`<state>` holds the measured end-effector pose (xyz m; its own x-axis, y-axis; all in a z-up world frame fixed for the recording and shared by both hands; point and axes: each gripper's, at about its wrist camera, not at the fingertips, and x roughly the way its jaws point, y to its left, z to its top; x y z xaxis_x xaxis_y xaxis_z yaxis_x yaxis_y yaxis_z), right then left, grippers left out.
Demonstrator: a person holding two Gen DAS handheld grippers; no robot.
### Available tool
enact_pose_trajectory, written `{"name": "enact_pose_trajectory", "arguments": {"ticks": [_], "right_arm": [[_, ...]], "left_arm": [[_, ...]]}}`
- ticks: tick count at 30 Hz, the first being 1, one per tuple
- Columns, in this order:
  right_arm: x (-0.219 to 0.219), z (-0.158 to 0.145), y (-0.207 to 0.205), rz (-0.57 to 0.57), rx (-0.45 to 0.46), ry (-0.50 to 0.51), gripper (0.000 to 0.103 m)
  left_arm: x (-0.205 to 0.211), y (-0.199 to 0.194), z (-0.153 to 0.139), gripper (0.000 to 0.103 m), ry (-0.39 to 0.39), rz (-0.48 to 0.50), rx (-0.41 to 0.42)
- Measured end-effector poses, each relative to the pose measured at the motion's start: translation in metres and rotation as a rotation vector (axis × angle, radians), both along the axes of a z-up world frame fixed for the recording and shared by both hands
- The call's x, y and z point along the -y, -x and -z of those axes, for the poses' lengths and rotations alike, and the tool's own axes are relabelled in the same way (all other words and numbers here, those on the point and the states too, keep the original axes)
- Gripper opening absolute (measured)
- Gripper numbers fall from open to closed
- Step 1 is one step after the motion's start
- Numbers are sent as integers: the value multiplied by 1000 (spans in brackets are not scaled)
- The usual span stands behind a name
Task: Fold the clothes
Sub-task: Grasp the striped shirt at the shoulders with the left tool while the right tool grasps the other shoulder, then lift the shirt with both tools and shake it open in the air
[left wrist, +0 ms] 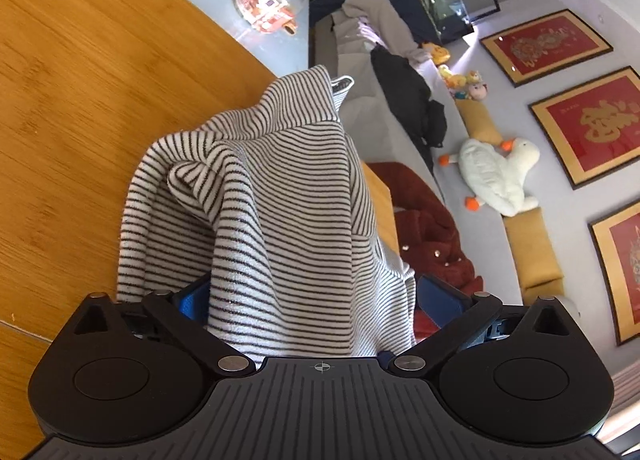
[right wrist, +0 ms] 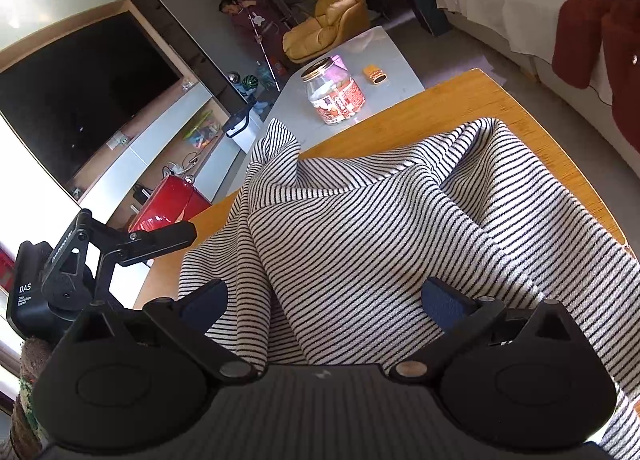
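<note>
A black-and-white striped garment (left wrist: 280,199) is seen draped over a bamboo-toned wooden table (left wrist: 72,99) in a living room, its cloth bunched between the blue-padded fingers of both handheld grippers. In the left wrist view, the fabric fills the centre and lower middle of the frame and rises in folds toward a collar near the upper centre; the left gripper (left wrist: 316,300) is spread wide, with cloth lying over the gap between its pads, and it cannot be told whether any of it is pinched. In the right wrist view, the same garment (right wrist: 380,219) is spread across the centre and right of the frame, one corner lifted into a peak near the upper middle; the right gripper (right wrist: 324,300) is likewise held wide, its fingers parted on either side of a thick fold, and a firm grip cannot be confirmed. The other gripper is visible at the lower left of that view. A glass jar (right wrist: 332,93) with a printed label is shown on a pale low table (right wrist: 384,47) beyond the wooden one. A dark red coat (left wrist: 432,227) and a white plush goose (left wrist: 496,175) are seen on a grey sofa (left wrist: 404,131) at the right of the left wrist view, beneath red framed pictures (left wrist: 588,123) on the wall.
</note>
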<state>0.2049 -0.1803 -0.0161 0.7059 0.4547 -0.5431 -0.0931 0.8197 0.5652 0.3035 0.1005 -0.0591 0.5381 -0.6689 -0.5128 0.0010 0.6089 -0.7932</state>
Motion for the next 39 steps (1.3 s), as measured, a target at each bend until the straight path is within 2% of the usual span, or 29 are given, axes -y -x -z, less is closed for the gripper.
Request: {"name": "enact_pose_trajectory", "arguments": {"ticks": [5,7,8,9,10,11,13,14,15,16,19,21,23,24,25,28,30,34,35,37,39], "right_arm": [[0,0,1,-99,-40,-48,103],[-3,-3,7,-149,-50,-32,103],[-5,-5,10,-163,-48,-6,103],[-9,-10,15,-154,-27,48,101],[-14,-17,22,-136,8,122,96],[-22,-24,28,-119,57,219,93],[-46,-36,38,-105,183,488,80],[-58,-39,41,-111,227,592,75],[-67,-40,43,-127,254,660,64],[-76,-41,42,-149,267,705,58],[-100,-36,32,-210,280,753,58],[-115,-29,23,-234,292,803,58],[-125,-23,11,-243,304,853,58],[-125,-26,6,-236,319,870,53],[-124,-29,2,-229,334,886,34],[-123,-38,-12,-208,380,936,8],[-118,-46,-25,-171,402,961,7],[-77,-60,-91,48,354,982,0],[-65,-58,-105,67,309,955,0],[-40,-54,-123,81,215,832,0],[-23,-52,-121,68,186,713,1]], "left_arm": [[14,8,-10,102,-102,76,39],[15,18,-13,88,-144,74,42],[14,23,-14,66,-172,67,40],[13,28,-15,39,-200,61,38],[10,31,-14,24,-222,47,25],[5,32,-14,12,-203,32,23],[-7,34,-17,11,-144,2,26],[-13,35,-18,11,-115,-13,28],[-19,37,-27,10,-105,-34,66],[-25,39,-39,10,-100,-56,114],[-51,43,-74,10,-106,-139,215],[-72,44,-87,10,-116,-201,239],[-92,45,-90,10,-131,-251,226],[-101,46,-89,10,-138,-271,211],[-109,47,-86,10,-147,-286,194],[-134,51,-74,10,-177,-326,138],[-148,55,-65,10,-190,-330,102],[-166,57,-48,10,-181,-348,48],[-167,57,-47,10,-187,-353,47],[-170,58,-45,10,-201,-360,48],[-172,59,-44,11,-211,-361,46]]}}
